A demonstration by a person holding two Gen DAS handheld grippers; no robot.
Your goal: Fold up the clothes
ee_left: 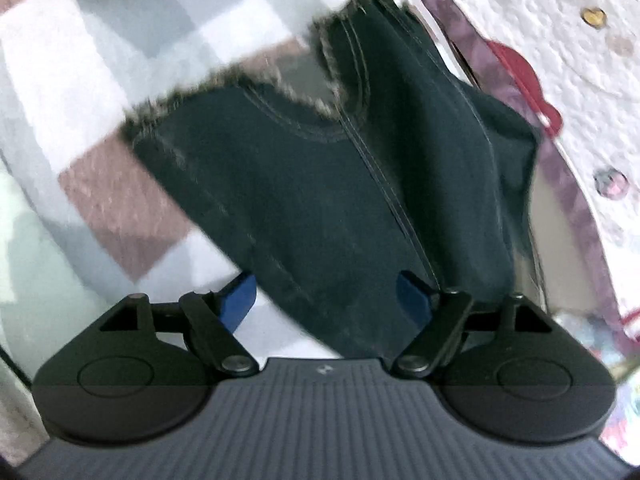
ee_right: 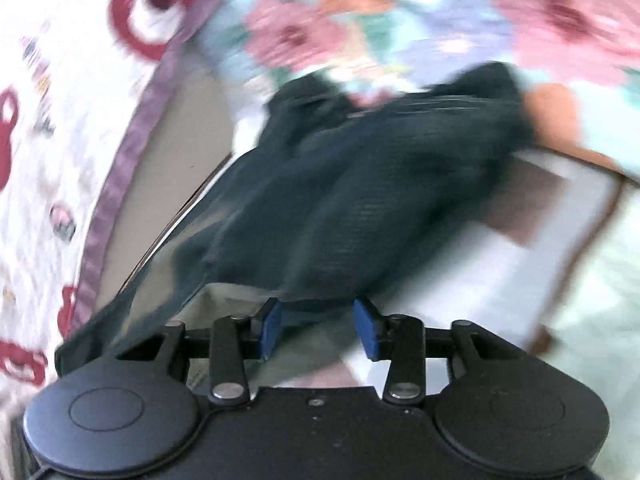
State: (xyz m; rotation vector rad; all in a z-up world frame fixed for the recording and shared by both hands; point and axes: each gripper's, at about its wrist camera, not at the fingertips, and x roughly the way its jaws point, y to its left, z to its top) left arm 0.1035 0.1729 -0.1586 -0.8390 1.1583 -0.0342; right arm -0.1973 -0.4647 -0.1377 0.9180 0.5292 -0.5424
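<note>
A pair of dark denim shorts (ee_left: 320, 184) with frayed leg hems is seen on a checked bedcover (ee_left: 80, 80) of white, grey and dusty pink squares, and it runs from the near edge of the left wrist view away to the far right, where the two ragged leg openings lie. The long axis of the garment is thus set obliquely, near-left to far-right, with a stitched seam traced along it. The left gripper (ee_left: 326, 300) is held over the near end of the shorts, its blue pads spread wide, the cloth lying between and under them but not seen to be pinched. In the right wrist view, which is much blurred, the same dark cloth (ee_right: 360, 192) is bunched just beyond the right gripper (ee_right: 318, 328), whose pads stand at a narrower gap; an edge of cloth lies at the tips, yet whether it is held cannot be told. Beyond the shorts, a white quilt with red motifs and a mauve border (ee_left: 580, 80) is seen to the right, and a flowered fabric (ee_right: 440, 20) on the far side. The left gripper is judged the better placed, since the garment lies straight ahead of its fingers, and a fold across the long axis would be expected to start from that near end.
</note>
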